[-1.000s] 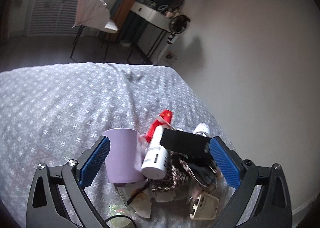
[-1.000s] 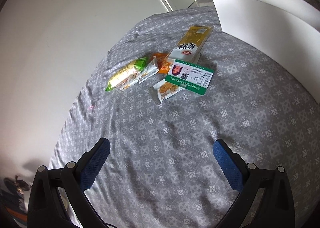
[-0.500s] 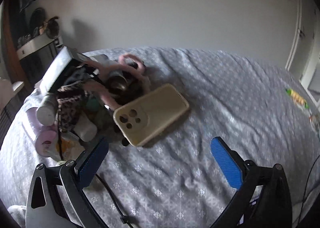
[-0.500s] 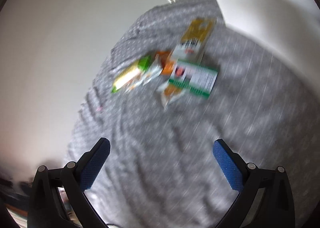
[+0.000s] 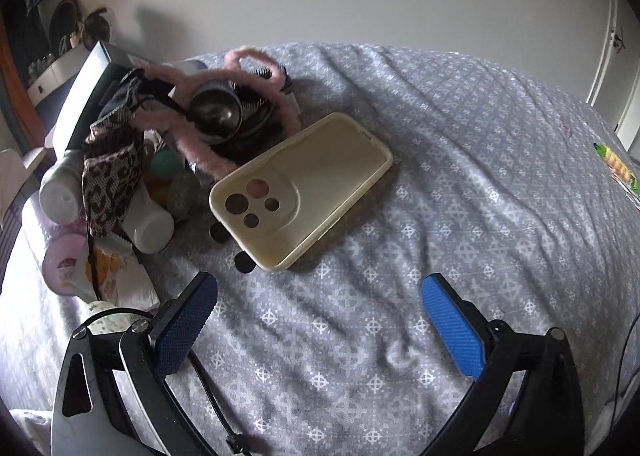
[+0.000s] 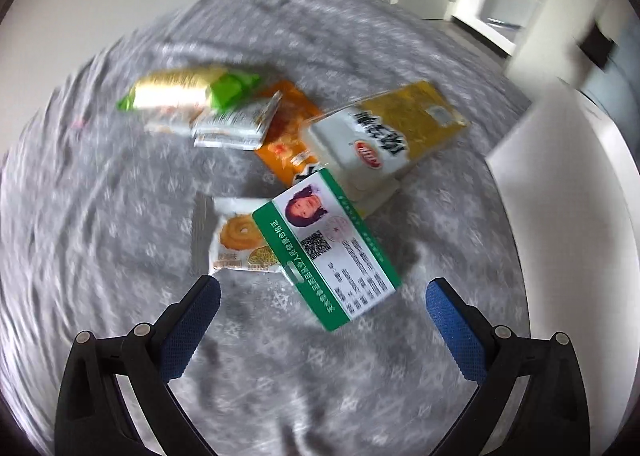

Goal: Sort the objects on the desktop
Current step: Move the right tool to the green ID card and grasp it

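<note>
Swung round since 1 s ago, left gripper (image 5: pixel 320 320), fingers apart & empty, now faces phone case (image 5: pixel 300 191) beside clutter pile (image 5: pixel 132 159): likely next pick. Right gripper (image 6: pixel 322 320), also apart, moved closer over ID card (image 6: pixel 326 246) w/ snack packs (image 6: pixel 224 111).

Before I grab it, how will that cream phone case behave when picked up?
The cream phone case looks empty, with open camera holes, so it is probably light. Its soft-looking rim may flex if squeezed across. It lies flat on the patterned cloth, so it is unlikely to roll.
</note>
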Demonstrator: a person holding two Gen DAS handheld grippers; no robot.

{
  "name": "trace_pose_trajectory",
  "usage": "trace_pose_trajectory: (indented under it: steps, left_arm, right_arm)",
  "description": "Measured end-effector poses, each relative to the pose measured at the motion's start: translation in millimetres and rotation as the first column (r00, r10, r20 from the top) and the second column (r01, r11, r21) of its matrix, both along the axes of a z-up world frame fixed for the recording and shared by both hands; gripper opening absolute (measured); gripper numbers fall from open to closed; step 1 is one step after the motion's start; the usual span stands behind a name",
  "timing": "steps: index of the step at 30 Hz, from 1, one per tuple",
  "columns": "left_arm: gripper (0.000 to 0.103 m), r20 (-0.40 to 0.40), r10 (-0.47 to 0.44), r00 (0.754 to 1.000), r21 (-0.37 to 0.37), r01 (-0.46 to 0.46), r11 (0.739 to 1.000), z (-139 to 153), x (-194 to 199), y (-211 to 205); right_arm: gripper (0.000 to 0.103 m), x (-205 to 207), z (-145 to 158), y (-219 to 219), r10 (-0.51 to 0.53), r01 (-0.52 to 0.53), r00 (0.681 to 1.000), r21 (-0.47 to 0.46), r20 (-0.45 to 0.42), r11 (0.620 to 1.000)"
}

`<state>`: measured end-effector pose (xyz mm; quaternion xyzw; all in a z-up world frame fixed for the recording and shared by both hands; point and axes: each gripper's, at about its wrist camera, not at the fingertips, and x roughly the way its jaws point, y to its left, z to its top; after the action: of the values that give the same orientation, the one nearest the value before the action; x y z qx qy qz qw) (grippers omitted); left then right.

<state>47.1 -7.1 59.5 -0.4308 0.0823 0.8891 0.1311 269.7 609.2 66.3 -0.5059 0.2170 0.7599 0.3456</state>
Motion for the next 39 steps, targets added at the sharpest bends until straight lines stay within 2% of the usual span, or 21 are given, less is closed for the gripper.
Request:
trace_pose_trajectory:
  steps: [2, 4, 9, 11, 13, 16, 17, 18, 20, 21, 22, 24, 28, 31, 35, 37, 39]
  left_arm:
    - [0.103, 0.015, 0.007, 1.0, -0.005, -0.007, 1.0, -3.3, -1.6, 0.9]
    - [0.103, 0.014, 0.007, 1.0, -0.015, -0.007, 1.0, -4.2, -2.3, 3.5]
    - [0.103, 0.012, -0.013, 1.0, -0.072, 0.014, 0.997, -9.1, -1.3, 9.7]
    - [0.103, 0.01, -0.019, 1.0, -0.083, 0.019, 0.996, -9.4, -1.4, 11.3]
    - [0.103, 0.009, -0.024, 1.0, -0.092, 0.025, 0.995, -9.6, -1.5, 12.3]
    - [0.103, 0.019, -0.029, 0.999, -0.091, 0.031, 0.995, -10.3, -1.7, 12.4]
    - [0.103, 0.022, -0.03, 0.999, -0.089, 0.032, 0.996, -10.0, -1.8, 12.3]
    - [0.103, 0.024, -0.031, 0.999, -0.087, 0.033, 0.996, -9.5, -1.9, 12.3]
    - [0.103, 0.023, -0.032, 0.999, -0.083, 0.034, 0.996, -8.4, -1.3, 12.0]
    - [0.103, 0.024, -0.032, 0.999, -0.081, 0.034, 0.996, -8.2, -1.1, 11.9]
    - [0.103, 0.025, -0.031, 0.999, -0.08, 0.033, 0.996, -8.1, -1.2, 11.6]
    - [0.103, 0.03, -0.027, 0.999, -0.078, 0.03, 0.996, -8.5, -2.0, 11.1]
    - [0.103, 0.043, -0.014, 0.999, -0.077, 0.018, 0.997, -9.9, -4.0, 9.9]
    - [0.103, 0.055, -0.012, 0.998, -0.082, 0.016, 0.997, -12.3, -4.8, 10.0]
    - [0.103, 0.061, -0.017, 0.998, -0.103, 0.023, 0.994, -15.5, -4.3, 12.3]
    - [0.103, 0.063, -0.021, 0.998, -0.114, 0.029, 0.993, -16.9, -3.9, 14.0]
    - [0.103, 0.062, -0.026, 0.998, -0.126, 0.034, 0.991, -17.9, -3.6, 15.4]
  right_arm:
    - [0.103, 2.3, -4.1, 11.5, -0.01, 0.007, 0.998, -0.057, -0.058, 0.998]
    - [0.103, 2.6, -9.7, 25.0, -0.072, 0.06, 0.992, -0.112, -0.107, 0.992]
    - [0.103, -8.7, -24.7, 40.8, -0.162, 0.131, 0.977, -0.208, -0.139, 0.969]
    - [0.103, -19.9, -24.4, 28.8, -0.12, 0.089, 0.983, -0.214, -0.14, 0.973]
    - [0.103, -30.4, -22.4, 10.3, -0.052, 0.002, 0.983, -0.273, -0.177, 0.962]
    - [0.103, -42.3, -15.6, -28.3, 0.072, -0.182, 0.961, -0.413, -0.268, 0.892]
    - [0.103, -42.9, -10.1, -36.1, 0.099, -0.206, 0.957, -0.397, -0.274, 0.894]
    - [0.103, -42.0, -2.1, -42.4, 0.117, -0.203, 0.959, -0.341, -0.258, 0.918]
    - [0.103, -39.1, 12.3, -42.3, 0.116, -0.149, 0.978, -0.19, -0.176, 0.97]
    - [0.103, -36.3, 16.5, -38.8, 0.103, -0.122, 0.984, -0.131, -0.145, 0.984]
    - [0.103, -33.6, 17.9, -32.5, 0.085, -0.1, 0.988, -0.112, -0.13, 0.989]
    - [0.103, -29.6, 13.3, -17.8, 0.049, -0.066, 0.992, -0.151, -0.117, 0.986]
    - [0.103, -30.3, 4.0, -1.4, 0.048, -0.059, 0.996, -0.13, -0.08, 0.99]
    - [0.103, -41.2, -4.0, -1.4, 0.133, -0.14, 0.989, -0.117, -0.062, 0.983]
    - [0.103, -71.3, -20.8, -15.6, 0.306, -0.301, 0.95, -0.077, 0.061, 0.951]
    - [0.103, -86.0, -35.2, -17.9, 0.33, -0.33, 0.929, -0.028, 0.169, 0.943]
    - [0.103, -91.0, -40.5, -15.0, 0.332, -0.333, 0.929, -0.025, 0.16, 0.943]
